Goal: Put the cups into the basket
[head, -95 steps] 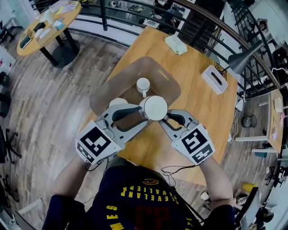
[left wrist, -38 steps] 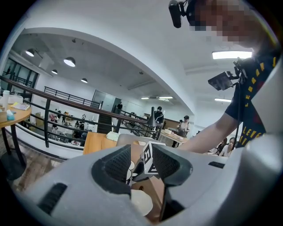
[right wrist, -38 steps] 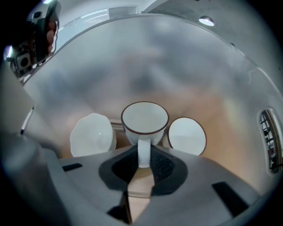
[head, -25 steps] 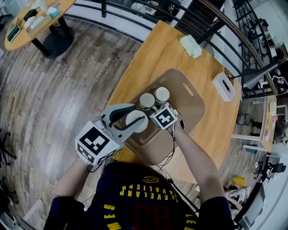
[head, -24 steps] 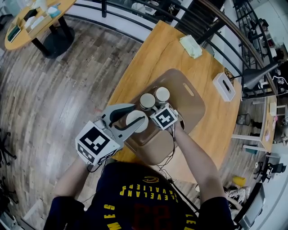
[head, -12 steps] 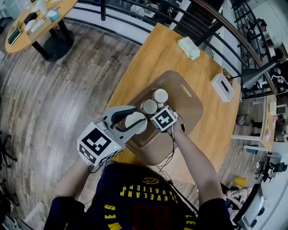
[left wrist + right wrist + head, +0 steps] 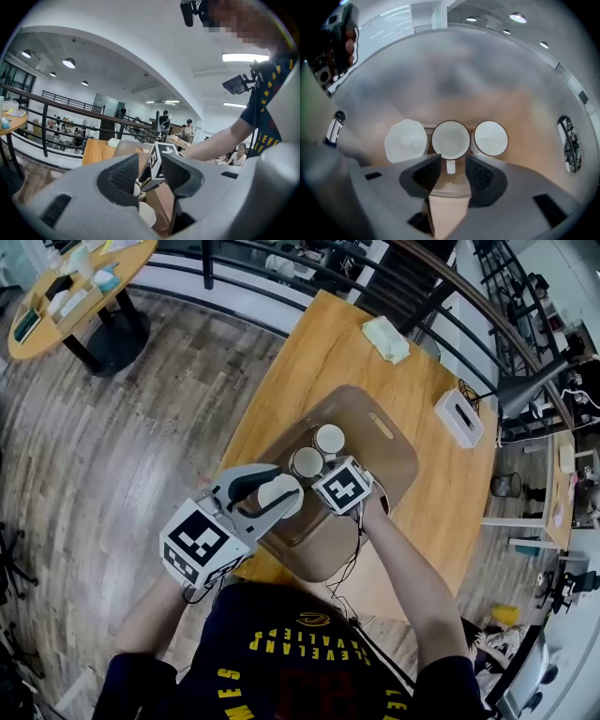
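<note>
Three white cups stand in a row in the translucent brown basket [image 7: 380, 465]: a wavy-rimmed one [image 7: 407, 140], a brown-rimmed middle one [image 7: 450, 139] and a brown-rimmed far one [image 7: 490, 138]. My right gripper [image 7: 450, 165] points down over the middle cup. Its jaws have just been opening, and the cup's handle [image 7: 450, 167] lies below the gap, untouched. In the head view only its marker cube [image 7: 342, 486] shows. My left gripper [image 7: 292, 488] hovers open by the near cup [image 7: 279, 491], nothing between its pads [image 7: 123, 172].
The basket sits on a wooden table [image 7: 441, 512] whose left edge [image 7: 246, 418] is close by. A white tissue box [image 7: 458, 417] and a green cloth [image 7: 386, 338] lie farther back. A black railing [image 7: 281, 292] runs behind, and a round table [image 7: 75, 292] stands at upper left.
Earlier one cup stood in the basket and another hung between both grippers; now three stand inside. Over the last second my right gripper opened and lifted slightly. The left gripper stayed put.
</note>
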Available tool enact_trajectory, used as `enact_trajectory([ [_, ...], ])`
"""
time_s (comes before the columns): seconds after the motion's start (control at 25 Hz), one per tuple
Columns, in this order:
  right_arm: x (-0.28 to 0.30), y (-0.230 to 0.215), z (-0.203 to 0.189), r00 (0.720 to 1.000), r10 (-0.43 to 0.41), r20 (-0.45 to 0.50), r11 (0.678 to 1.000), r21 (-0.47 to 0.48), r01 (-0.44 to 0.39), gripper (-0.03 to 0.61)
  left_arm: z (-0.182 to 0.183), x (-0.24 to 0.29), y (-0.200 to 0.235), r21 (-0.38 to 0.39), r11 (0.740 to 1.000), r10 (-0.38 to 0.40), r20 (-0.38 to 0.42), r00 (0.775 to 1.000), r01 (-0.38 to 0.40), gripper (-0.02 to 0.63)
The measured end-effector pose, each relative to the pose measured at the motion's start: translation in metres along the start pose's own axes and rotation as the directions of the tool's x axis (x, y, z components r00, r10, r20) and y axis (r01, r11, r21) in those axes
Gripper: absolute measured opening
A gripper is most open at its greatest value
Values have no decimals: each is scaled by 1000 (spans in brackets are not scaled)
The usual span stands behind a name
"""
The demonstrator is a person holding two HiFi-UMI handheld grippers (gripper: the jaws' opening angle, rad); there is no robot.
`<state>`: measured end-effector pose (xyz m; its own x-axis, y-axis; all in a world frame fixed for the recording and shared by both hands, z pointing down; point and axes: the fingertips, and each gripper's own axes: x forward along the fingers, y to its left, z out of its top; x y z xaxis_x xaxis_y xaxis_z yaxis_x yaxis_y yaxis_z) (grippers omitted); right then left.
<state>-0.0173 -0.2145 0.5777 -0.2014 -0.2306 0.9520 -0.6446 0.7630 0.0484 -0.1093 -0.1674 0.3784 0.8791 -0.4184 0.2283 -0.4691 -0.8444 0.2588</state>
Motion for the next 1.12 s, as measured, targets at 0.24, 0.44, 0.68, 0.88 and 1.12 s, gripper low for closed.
enact_trajectory([
  [0.24, -51, -9, 26, 979, -37, 201, 991, 132, 10, 163, -1, 1, -7, -5, 1000, -24, 2, 1000, 24, 149],
  [0.44, -125, -16, 46, 874, -87, 478, 965, 257, -44, 161, -2, 8, -20, -8, 999, -53, -9, 999, 53, 149],
  [0.68, -199, -19, 21, 741, -227, 632, 928, 370, -31, 124, 1, 19, -40, -7, 995, -95, 6, 995, 95, 149],
  [0.88, -232, -6, -26, 666, -313, 677, 898, 440, -26, 42, 3, 23, -77, 23, 992, -121, -9, 993, 121, 149],
  [1.12, -247, 32, -89, 626, -310, 716, 872, 476, -112, 18, -14, 38, -147, 12, 985, -169, -52, 984, 170, 148],
])
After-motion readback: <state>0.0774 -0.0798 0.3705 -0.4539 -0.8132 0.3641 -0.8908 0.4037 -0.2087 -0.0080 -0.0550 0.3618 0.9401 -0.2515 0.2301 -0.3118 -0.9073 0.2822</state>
